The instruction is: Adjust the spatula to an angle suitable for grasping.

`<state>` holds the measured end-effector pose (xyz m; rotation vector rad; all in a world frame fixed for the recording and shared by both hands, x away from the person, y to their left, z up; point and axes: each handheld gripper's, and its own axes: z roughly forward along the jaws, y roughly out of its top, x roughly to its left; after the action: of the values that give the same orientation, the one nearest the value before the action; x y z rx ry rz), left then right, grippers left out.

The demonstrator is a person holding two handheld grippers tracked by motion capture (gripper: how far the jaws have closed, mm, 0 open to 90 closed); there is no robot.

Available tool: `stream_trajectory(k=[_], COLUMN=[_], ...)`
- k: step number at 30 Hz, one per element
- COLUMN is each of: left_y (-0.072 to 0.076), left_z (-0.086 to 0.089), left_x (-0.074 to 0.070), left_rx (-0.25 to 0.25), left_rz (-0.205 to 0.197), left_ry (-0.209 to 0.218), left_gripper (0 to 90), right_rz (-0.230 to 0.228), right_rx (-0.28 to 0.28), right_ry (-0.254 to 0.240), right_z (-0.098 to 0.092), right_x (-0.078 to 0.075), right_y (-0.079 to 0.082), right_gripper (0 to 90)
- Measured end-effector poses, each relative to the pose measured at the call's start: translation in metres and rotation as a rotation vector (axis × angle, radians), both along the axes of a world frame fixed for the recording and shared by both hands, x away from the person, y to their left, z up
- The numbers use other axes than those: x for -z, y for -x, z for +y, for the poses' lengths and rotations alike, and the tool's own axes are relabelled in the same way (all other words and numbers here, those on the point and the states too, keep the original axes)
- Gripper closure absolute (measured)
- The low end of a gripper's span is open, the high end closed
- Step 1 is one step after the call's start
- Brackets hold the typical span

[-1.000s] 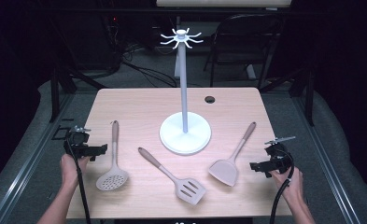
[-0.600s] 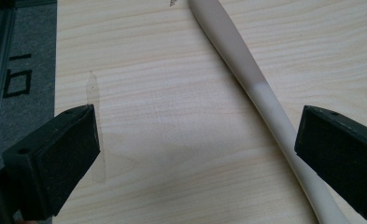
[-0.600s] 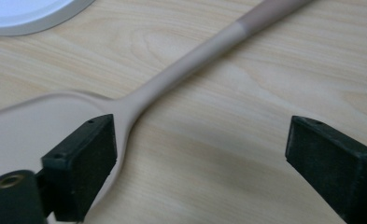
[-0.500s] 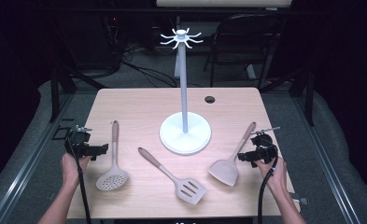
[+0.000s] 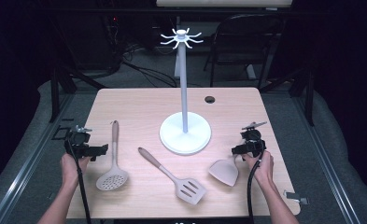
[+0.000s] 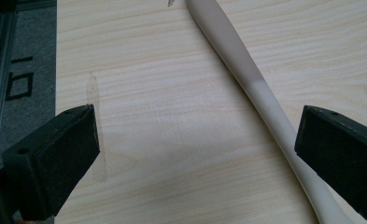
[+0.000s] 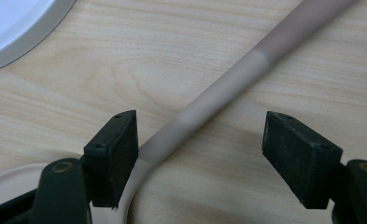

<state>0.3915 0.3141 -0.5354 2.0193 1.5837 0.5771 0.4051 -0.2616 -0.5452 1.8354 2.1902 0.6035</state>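
Observation:
A white utensil stand (image 5: 185, 133) with hooks on top rises from mid-table. A skimmer (image 5: 112, 177), a slotted turner (image 5: 189, 189) and a solid spatula (image 5: 224, 171) lie flat in front of it. My right gripper (image 5: 236, 150) hovers low over the spatula's handle (image 7: 228, 88). Its jaws have just been closing. The handle runs between them close to the left pad (image 7: 120, 149), and the right pad stands well apart, so my right gripper (image 7: 202, 142) is open. My left gripper (image 5: 101, 149) is open beside the skimmer's handle (image 6: 251, 79), which crosses near the right jaw of the left gripper (image 6: 197, 135).
The wooden table (image 5: 139, 107) has a small dark hole (image 5: 210, 99) near its far edge. A metal clip (image 5: 295, 197) sits at its right front edge. A black chair (image 5: 246, 42) and cables stand behind the table on grey floor.
My right gripper has moved left from the table's right edge onto the solid spatula's handle, and its jaws have narrowed. The left gripper and all utensils have stayed put.

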Motion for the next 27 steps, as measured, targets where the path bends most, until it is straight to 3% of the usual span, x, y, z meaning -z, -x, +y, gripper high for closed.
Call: stream_trajectory(k=[10,27], left_y=[0.0006,0.0019], left_z=[-0.0034,-0.0034], left_x=[-0.0012,-0.002], left_rx=[0.002,-0.002], left_rz=[-0.002,0.008], left_ry=[-0.009,-0.015], left_gripper=[0.0,0.1], right_rz=[0.018,0.03], right_rx=[-0.015,-0.039], right_ry=[-0.03,-0.008], right_z=[0.0054,0.0081], right_x=[0.0043,0.0011], right_y=[0.0004,0.0011], right_gripper=[43.3,50.2])
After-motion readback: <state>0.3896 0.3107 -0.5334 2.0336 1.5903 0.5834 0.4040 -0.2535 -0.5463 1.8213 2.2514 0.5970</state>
